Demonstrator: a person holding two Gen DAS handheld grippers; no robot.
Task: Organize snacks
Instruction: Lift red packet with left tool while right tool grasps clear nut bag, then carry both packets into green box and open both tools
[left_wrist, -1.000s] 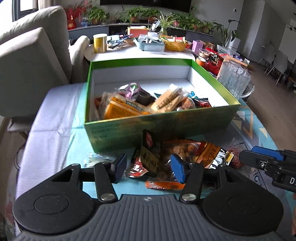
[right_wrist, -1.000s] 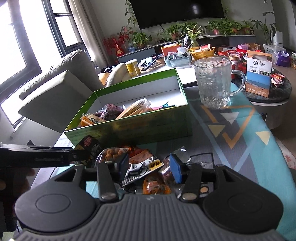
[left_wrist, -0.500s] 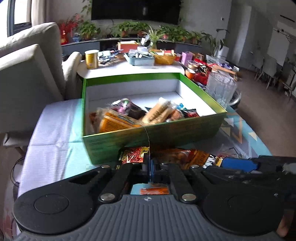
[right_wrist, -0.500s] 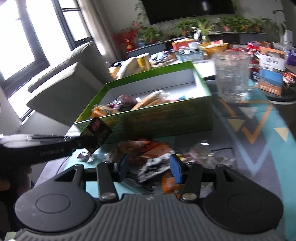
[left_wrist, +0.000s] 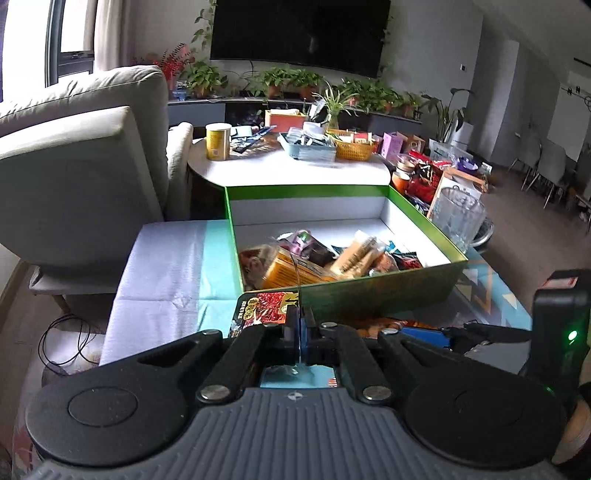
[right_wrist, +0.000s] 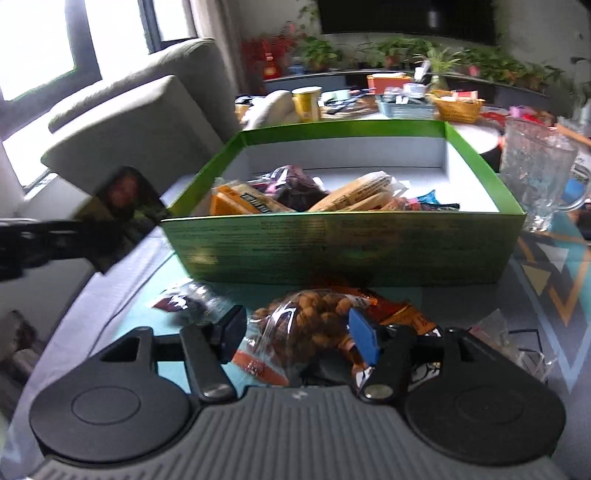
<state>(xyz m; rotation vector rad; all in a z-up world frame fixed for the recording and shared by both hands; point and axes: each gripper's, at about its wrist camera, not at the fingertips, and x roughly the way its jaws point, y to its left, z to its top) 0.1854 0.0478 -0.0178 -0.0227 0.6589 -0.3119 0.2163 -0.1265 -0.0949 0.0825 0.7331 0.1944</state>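
Observation:
My left gripper (left_wrist: 302, 328) is shut on a flat dark snack packet with red print (left_wrist: 264, 306), held up in front of the green box's (left_wrist: 384, 295) near left corner. The same packet (right_wrist: 123, 214) shows in the right wrist view, held left of the box (right_wrist: 347, 251). The box holds several snack packets (left_wrist: 325, 258). My right gripper (right_wrist: 295, 336) is open and low over a pile of loose snacks, its fingers on either side of a clear bag of brown nuts (right_wrist: 310, 325).
A glass mug (right_wrist: 535, 181) stands right of the box. A grey armchair (left_wrist: 74, 177) is to the left. A white round table (left_wrist: 288, 170) with a yellow cup and baskets lies behind the box. More wrappers (right_wrist: 509, 343) lie at the right.
My left gripper shut on the dark packet and lifted it up and left, level with the box's rim. My right gripper moved left and lower over the nut bag.

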